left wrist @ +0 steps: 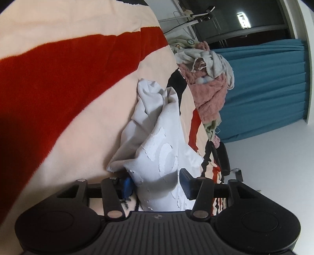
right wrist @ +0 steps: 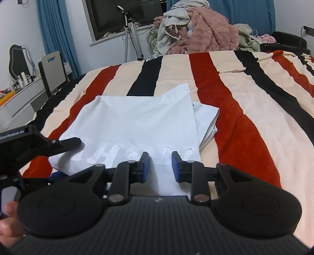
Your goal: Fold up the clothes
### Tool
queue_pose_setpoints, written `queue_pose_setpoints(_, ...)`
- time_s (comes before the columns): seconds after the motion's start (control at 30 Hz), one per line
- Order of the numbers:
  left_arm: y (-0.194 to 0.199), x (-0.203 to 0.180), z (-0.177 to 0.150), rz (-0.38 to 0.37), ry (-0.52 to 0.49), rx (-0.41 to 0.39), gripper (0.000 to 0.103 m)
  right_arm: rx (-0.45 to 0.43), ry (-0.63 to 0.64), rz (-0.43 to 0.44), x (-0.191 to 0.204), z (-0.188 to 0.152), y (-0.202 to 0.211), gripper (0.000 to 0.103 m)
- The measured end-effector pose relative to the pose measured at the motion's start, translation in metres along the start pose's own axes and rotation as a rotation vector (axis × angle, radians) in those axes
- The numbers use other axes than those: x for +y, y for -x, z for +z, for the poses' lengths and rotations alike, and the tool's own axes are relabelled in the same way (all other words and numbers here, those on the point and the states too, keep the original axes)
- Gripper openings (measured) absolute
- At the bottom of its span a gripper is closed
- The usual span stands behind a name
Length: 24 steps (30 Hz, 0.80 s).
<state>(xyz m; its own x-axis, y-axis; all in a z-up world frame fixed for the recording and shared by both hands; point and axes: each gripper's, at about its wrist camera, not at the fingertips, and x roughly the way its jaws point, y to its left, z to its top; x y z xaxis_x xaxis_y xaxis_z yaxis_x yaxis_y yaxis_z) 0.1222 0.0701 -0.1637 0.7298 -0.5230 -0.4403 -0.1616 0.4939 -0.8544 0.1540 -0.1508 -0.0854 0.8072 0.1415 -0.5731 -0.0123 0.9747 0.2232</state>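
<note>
Shirt (right wrist: 137, 125) flat, long axis away from right claw (right wrist: 160, 166).

It was a bedroom in a home: a bed (right wrist: 255, 109) with a striped blanket (right wrist: 225, 94), a pile of clothes (right wrist: 198, 33) behind it, blue curtains (right wrist: 53, 33) beside a window (right wrist: 125, 15), and a dresser (right wrist: 23, 94) carrying small bottles
</note>
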Motion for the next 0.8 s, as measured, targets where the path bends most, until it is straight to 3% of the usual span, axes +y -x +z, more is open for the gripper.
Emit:
queue_pose_setpoints(0.1, -0.001, 0.003, -0.001, -0.004, 0.008, -0.007, 0.038, 0.011, -0.089, 0.031, -0.005, 0.005, 0.007, 0.033)
queue_pose_setpoints(0.13, -0.001, 0.003, -0.001, -0.003, 0.001, -0.01, 0.037, 0.016, -0.144, 0.072, -0.009, 0.008, 0.011, 0.046)
queue_pose_setpoints(0.17, -0.001, 0.002, -0.002, -0.002, -0.008, -0.013, 0.036, 0.02, -0.204, 0.128, -0.013, 0.01, 0.015, 0.068)
queue_pose_setpoints(0.23, -0.001, 0.002, -0.002, -0.005, -0.014, -0.017, 0.035, 0.021, -0.364, 0.254, -0.024, 0.01, 0.023, 0.096)
queue_pose_setpoints(0.37, 0.003, 0.005, -0.003, -0.015, 0.012, -0.022, 0.034, 0.104, -0.611, 0.397, -0.037, 0.0, 0.026, 0.093)
queue_pose_setpoints(0.53, 0.004, 0.007, -0.003, -0.03, 0.03, -0.036, 0.029, 0.232, -0.834, 0.461, -0.049, -0.025, 0.005, 0.094)
queue_pose_setpoints(0.67, 0.008, 0.008, 0.002, -0.084, 0.061, -0.061, 0.025, 0.237, -0.952, 0.466, -0.06, -0.04, -0.015, 0.093)
queue_pose_setpoints(0.7, 0.01, 0.008, 0.002, -0.091, 0.066, -0.069, 0.024, 0.231, -0.973, 0.461, -0.062, -0.042, -0.02, 0.089)
queue_pose_setpoints(0.77, 0.013, 0.009, 0.003, -0.102, 0.074, -0.082, 0.024, 0.201, -1.027, 0.43, -0.071, -0.043, -0.024, 0.068)
queue_pose_setpoints(0.8, 0.014, 0.009, 0.003, -0.105, 0.079, -0.085, 0.024, 0.178, -1.048, 0.408, -0.077, -0.044, -0.023, 0.064)
